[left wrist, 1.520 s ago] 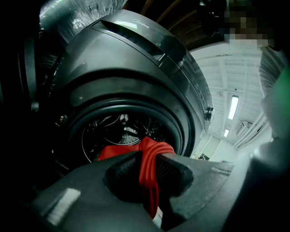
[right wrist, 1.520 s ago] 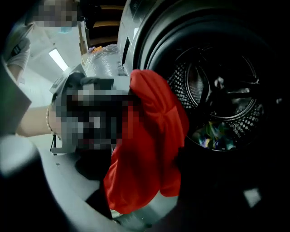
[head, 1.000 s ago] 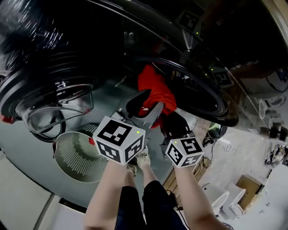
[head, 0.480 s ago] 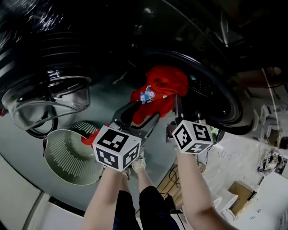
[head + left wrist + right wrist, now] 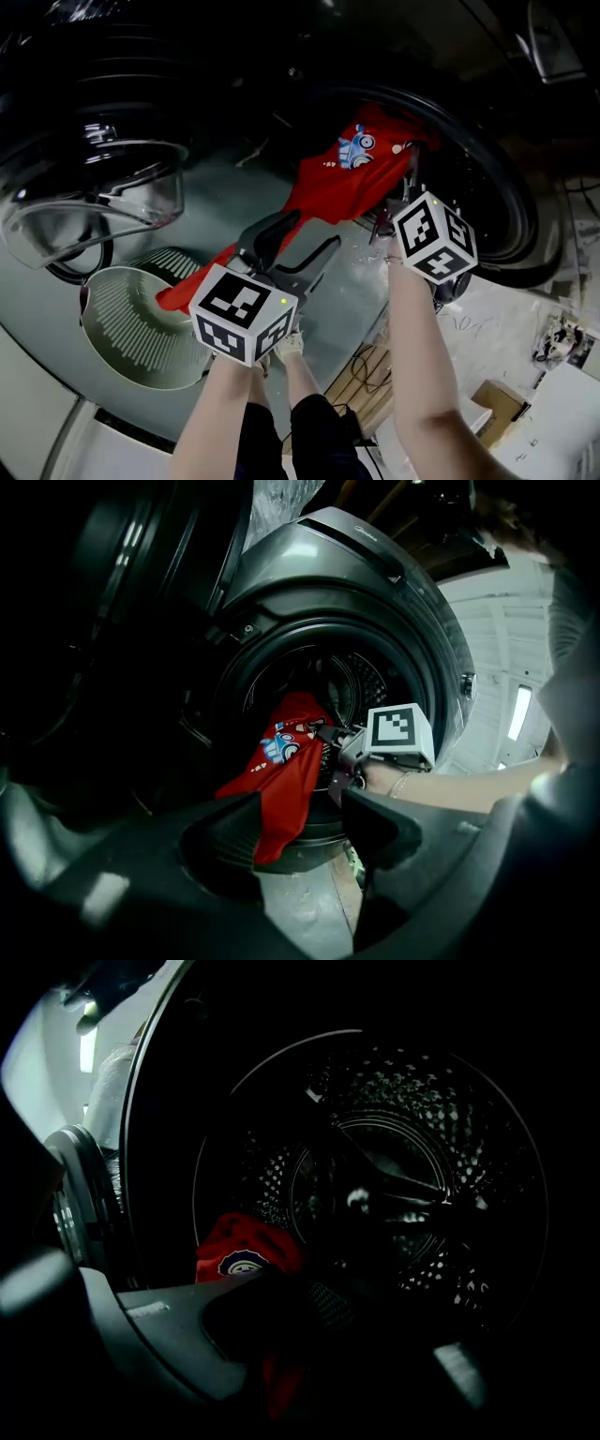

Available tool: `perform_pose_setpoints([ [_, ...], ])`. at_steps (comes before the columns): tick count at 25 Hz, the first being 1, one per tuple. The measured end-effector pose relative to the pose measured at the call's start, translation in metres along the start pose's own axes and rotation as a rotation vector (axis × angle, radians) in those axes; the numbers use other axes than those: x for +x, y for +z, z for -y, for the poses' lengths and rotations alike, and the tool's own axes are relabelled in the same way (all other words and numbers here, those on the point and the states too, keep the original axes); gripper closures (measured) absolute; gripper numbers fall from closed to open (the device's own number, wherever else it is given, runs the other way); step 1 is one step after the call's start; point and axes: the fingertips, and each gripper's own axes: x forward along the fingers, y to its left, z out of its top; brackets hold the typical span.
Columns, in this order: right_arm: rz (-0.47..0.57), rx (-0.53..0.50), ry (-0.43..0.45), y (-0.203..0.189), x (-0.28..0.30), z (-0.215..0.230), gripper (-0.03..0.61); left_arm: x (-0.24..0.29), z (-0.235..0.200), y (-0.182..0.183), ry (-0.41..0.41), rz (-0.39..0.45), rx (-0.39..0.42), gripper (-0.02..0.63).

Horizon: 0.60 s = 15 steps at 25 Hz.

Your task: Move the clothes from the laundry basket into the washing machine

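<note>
A red garment [image 5: 342, 183] with a small blue print stretches from the laundry basket [image 5: 131, 333] up to the washing machine's round opening [image 5: 487, 202]. My right gripper [image 5: 405, 183] is shut on its upper end at the drum's mouth; in the right gripper view red cloth [image 5: 246, 1249] bunches between the jaws of the right gripper [image 5: 300, 1335], with the perforated drum [image 5: 412, 1194] beyond. My left gripper [image 5: 305, 234] hangs open below, over the garment's middle, holding nothing. In the left gripper view the left gripper [image 5: 300, 822] faces the red garment [image 5: 281, 780], which hangs over the door rim.
The washer's glass door [image 5: 94, 202] stands swung open at the left, above the pale ribbed basket. The person's legs and shoes [image 5: 291, 342] are below the grippers. Boxes and clutter [image 5: 553, 347] lie on the floor at the right.
My right gripper has risen and pushed further into the drum opening with the red garment, pulling it out long from the basket. The left gripper has stayed open in about the same place.
</note>
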Motion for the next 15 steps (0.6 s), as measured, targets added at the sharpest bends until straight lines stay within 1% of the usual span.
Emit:
perform_pose_setpoints([
  [3,0.038,0.004,-0.042,0.008,0.012,0.008,0.518,-0.001,-0.003,0.000,0.005,0.017,0.004,0.351],
  [5,0.039,0.005,-0.079,0.005,0.021,0.014,0.518,0.000,-0.005,-0.002,0.004,0.023,0.001,0.351],
  [6,0.027,0.003,-0.097,0.001,0.026,0.017,0.518,0.001,-0.005,-0.003,0.002,0.023,0.001,0.351],
  [8,-0.030,-0.005,-0.121,-0.015,0.039,0.022,0.520,0.001,-0.008,-0.006,-0.002,0.020,0.002,0.351],
  [9,-0.070,-0.004,-0.128,-0.025,0.045,0.023,0.512,0.001,-0.009,-0.007,-0.001,0.019,0.000,0.351],
  [10,-0.111,0.009,-0.133,-0.035,0.049,0.025,0.486,0.000,-0.011,-0.008,0.001,0.019,-0.002,0.351],
  [11,-0.150,0.032,-0.134,-0.043,0.053,0.026,0.417,-0.001,-0.012,-0.009,0.005,0.021,-0.004,0.351],
  [13,-0.211,0.090,-0.119,-0.055,0.055,0.026,0.214,-0.004,-0.015,-0.009,0.015,0.025,-0.006,0.351],
  [14,-0.231,0.113,-0.105,-0.058,0.053,0.024,0.154,-0.006,-0.016,-0.009,0.020,0.026,-0.006,0.351],
  [15,-0.242,0.123,-0.087,-0.058,0.050,0.020,0.134,-0.008,-0.018,-0.008,0.025,0.028,-0.006,0.351],
])
